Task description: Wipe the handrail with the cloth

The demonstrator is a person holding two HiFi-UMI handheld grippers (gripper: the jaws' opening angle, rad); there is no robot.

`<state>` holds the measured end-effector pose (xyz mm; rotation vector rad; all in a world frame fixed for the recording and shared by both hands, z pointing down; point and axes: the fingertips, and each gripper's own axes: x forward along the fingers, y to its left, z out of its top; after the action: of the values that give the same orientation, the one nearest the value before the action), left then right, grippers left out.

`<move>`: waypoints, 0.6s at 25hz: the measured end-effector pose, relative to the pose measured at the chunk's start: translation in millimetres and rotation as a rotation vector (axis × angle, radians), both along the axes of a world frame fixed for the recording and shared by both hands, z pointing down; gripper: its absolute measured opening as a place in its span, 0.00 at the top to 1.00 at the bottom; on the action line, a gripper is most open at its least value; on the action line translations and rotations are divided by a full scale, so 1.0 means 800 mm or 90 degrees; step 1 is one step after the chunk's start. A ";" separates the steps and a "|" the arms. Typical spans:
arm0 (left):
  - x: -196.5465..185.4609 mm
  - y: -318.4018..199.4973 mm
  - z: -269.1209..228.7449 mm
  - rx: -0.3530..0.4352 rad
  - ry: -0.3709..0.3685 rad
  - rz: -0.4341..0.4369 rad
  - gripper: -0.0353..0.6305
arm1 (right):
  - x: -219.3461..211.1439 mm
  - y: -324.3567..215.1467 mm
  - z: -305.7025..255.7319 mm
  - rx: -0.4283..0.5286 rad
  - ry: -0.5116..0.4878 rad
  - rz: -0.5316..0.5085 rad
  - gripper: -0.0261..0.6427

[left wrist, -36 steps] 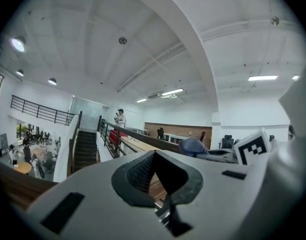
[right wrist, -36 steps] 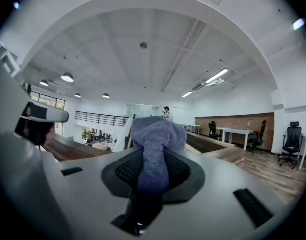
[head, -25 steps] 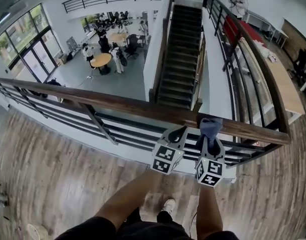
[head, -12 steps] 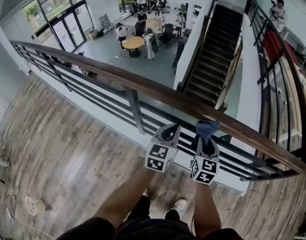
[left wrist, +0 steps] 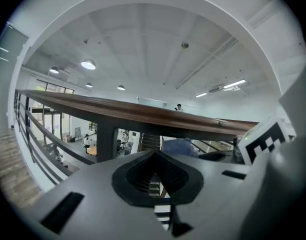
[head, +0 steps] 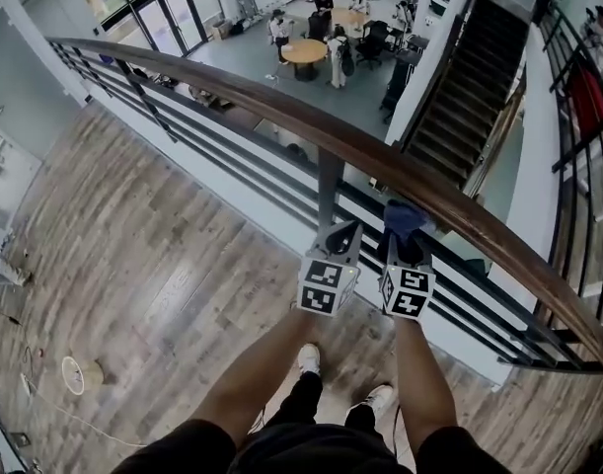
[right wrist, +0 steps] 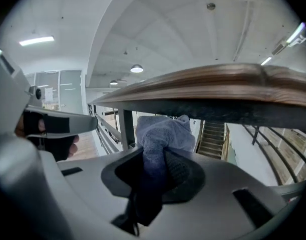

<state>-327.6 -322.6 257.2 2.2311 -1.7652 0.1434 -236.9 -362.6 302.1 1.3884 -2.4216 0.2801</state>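
The wooden handrail (head: 281,107) runs across the head view from 10 o'clock down to 4 o'clock. The right tongs (head: 402,245) are clamped on a bunched blue cloth (head: 405,215), which sits up against the rail's near lower edge. The left tongs (head: 342,233) are at 9 o'clock of the right pair, just beside them, closed and empty, with their tips below the rail.

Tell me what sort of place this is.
Likely an upper-floor walkway overlooking an office-style lobby: a wooden handrail edges the plank floor, a staircase descends, and people gather round a table below.
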 end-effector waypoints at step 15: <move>-0.162 -0.027 0.070 -0.050 -0.018 -0.071 0.95 | -0.178 -0.122 0.101 -0.100 0.007 0.055 0.82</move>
<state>-457.0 -344.1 312.9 2.0811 -1.8596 0.2171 -379.0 -460.0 382.7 1.4217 -2.2803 0.4715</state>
